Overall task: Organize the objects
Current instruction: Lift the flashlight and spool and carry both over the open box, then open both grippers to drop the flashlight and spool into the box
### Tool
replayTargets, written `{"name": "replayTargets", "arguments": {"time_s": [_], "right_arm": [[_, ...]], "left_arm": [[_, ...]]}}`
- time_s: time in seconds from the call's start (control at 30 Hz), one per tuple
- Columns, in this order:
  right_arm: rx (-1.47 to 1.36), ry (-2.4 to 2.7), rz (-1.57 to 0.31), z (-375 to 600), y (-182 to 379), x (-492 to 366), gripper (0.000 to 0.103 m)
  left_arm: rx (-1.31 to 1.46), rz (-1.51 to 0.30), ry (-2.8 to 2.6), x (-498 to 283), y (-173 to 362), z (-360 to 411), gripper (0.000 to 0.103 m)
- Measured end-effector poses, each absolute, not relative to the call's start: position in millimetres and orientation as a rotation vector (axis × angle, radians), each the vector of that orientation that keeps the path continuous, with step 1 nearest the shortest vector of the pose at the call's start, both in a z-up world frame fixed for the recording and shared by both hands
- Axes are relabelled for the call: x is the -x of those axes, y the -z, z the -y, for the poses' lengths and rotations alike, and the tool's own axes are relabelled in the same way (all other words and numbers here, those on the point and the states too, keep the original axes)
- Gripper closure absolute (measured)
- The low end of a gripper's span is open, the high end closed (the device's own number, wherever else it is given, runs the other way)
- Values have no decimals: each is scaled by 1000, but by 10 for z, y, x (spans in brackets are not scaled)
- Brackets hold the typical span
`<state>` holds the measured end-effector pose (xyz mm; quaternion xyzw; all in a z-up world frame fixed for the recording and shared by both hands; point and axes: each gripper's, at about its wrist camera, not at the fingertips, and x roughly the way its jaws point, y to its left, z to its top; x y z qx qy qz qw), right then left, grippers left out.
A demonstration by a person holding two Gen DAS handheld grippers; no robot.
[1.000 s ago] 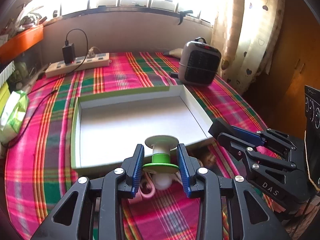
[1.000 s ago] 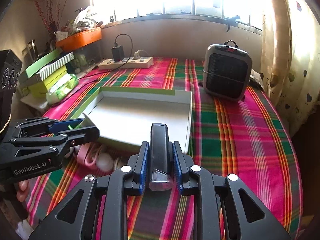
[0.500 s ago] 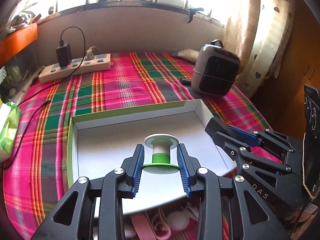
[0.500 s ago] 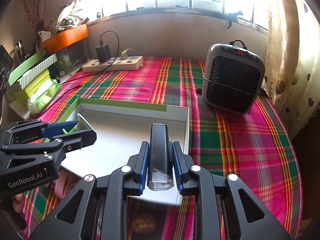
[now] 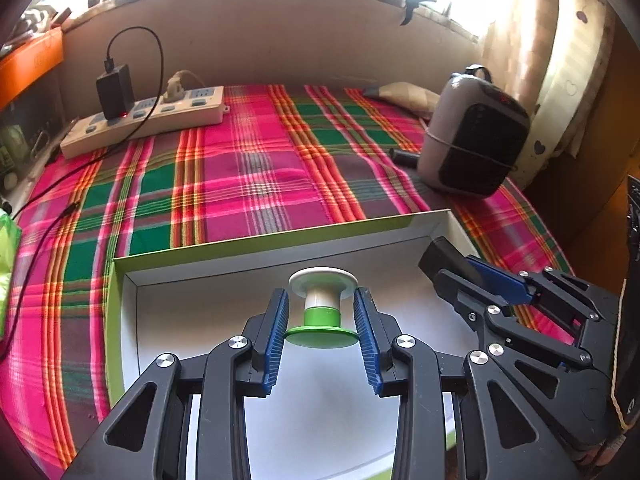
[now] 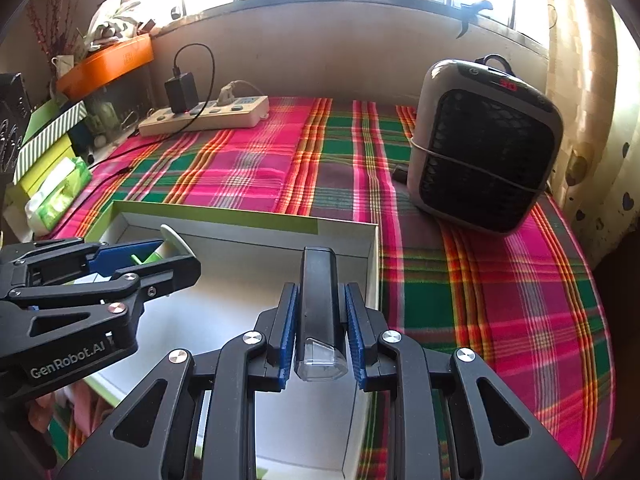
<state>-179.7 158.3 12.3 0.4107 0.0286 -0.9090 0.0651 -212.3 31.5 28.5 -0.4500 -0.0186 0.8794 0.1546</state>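
My left gripper (image 5: 322,312) is shut on a white and green spool (image 5: 322,310) and holds it over the inside of the shallow white tray with green rim (image 5: 240,246). My right gripper (image 6: 320,312) is shut on a black bar-shaped light with a clear end (image 6: 318,312), held over the tray's right part (image 6: 372,264). The right gripper with the black light shows at the right of the left wrist view (image 5: 452,270). The left gripper with the spool shows at the left of the right wrist view (image 6: 160,256).
A grey and black heater (image 6: 484,148) stands on the plaid cloth right of the tray. A white power strip with a black charger (image 5: 144,116) lies at the back left. Green boxes and a tissue pack (image 6: 56,196) sit at the far left. Pink items (image 6: 86,404) lie near the tray's front edge.
Both grippers have moved forward over the tray with their objects still held. The pink items by the tray's front edge have dropped out of the left wrist view.
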Motion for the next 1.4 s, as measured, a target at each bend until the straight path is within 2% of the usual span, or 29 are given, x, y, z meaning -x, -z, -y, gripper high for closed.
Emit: {"name": "replayTargets", "arguments": {"time_s": [1.4], "right_arm": [[-1247, 2734, -154, -1451, -13, 1928, 78]], "left_arm": [[1340, 13, -2510, 2246, -114, -401, 71]]}}
